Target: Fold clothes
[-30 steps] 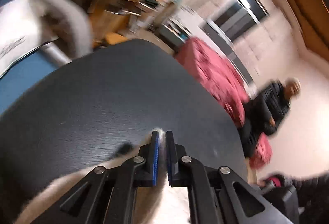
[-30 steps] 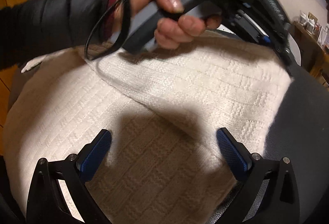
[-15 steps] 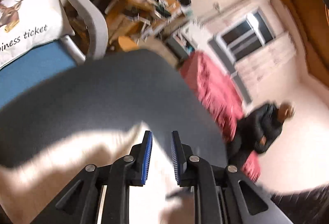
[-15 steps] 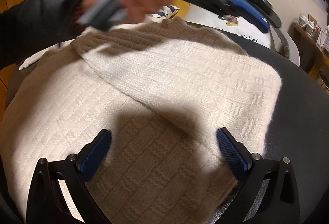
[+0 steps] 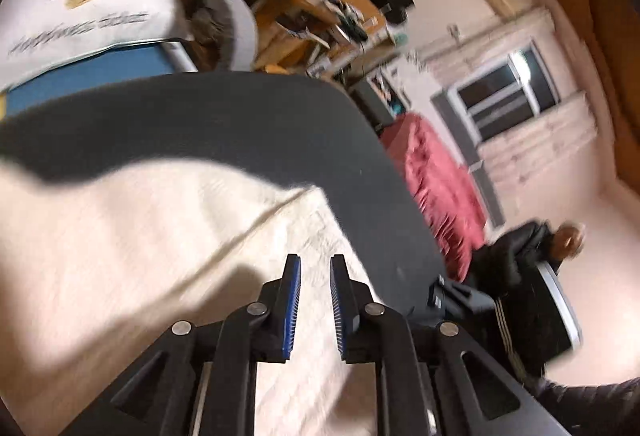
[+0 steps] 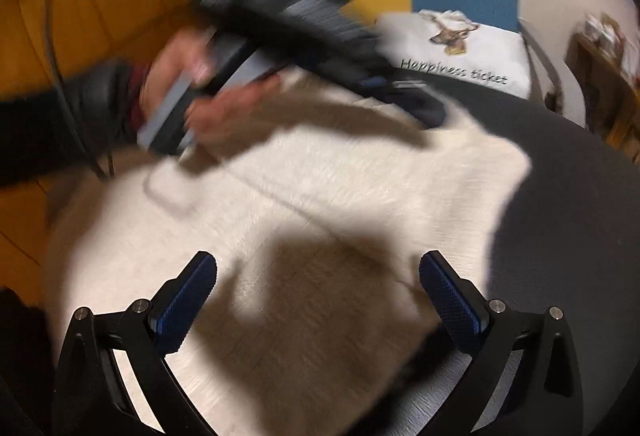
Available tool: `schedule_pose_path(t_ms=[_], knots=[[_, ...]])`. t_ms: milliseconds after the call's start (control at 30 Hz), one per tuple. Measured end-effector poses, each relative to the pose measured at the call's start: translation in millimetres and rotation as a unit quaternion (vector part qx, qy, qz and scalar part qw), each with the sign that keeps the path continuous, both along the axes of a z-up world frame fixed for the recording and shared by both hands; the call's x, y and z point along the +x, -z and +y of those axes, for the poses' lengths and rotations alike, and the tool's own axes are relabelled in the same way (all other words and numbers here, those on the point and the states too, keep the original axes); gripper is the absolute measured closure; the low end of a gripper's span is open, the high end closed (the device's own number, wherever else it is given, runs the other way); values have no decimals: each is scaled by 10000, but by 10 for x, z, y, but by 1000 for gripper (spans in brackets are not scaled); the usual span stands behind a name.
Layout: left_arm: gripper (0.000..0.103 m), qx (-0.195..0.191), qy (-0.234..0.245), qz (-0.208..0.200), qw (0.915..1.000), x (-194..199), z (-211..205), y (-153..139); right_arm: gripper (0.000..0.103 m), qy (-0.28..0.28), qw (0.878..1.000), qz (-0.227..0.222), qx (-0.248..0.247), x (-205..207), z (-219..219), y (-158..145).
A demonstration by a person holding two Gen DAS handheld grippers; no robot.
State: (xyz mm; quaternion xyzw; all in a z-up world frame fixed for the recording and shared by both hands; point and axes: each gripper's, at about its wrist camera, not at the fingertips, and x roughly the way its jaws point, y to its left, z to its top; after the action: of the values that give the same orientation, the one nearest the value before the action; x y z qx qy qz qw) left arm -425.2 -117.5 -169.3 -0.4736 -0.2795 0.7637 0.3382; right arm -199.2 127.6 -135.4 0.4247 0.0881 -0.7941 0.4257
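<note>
The left gripper (image 5: 315, 300) has its jaws at a narrow gap with nothing between them; they have just been opening and then easing closer, and they hang over the cream knitted sweater (image 5: 120, 248). The right gripper (image 6: 318, 292) stands wide and empty above the same garment (image 6: 320, 196).

Going left to right in the right wrist view: a dark sleeve (image 6: 60, 124), a hand (image 6: 208, 104) on the other tool's grey handle, then the sweater spread on the round black table (image 6: 580, 196), with a cushion printed with a deer (image 6: 460, 48) beyond.

One sweater, one table, two grippers. A diagonal edge crosses the knit, so one side seems already turned in over the body, though blur makes the layers hard to read. By my judgement the fold is partly done: further folds and squaring remain.
</note>
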Motion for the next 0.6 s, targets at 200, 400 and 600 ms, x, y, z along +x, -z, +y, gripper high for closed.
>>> schedule_pose_path(t_ms=[200,400,600], knots=[[89,189,-804,-173,9964,522,-564,305,0,-50,9995,-184,-247,-766,-108,-197],[92,5,-935,-31,9956,660,-726,380,1,115,9925,-1195,220,-1273,-145,358],[89,-255,-891,143,9956,759,-653,252,2,368,9955,-873,36,-1105,-91,122]])
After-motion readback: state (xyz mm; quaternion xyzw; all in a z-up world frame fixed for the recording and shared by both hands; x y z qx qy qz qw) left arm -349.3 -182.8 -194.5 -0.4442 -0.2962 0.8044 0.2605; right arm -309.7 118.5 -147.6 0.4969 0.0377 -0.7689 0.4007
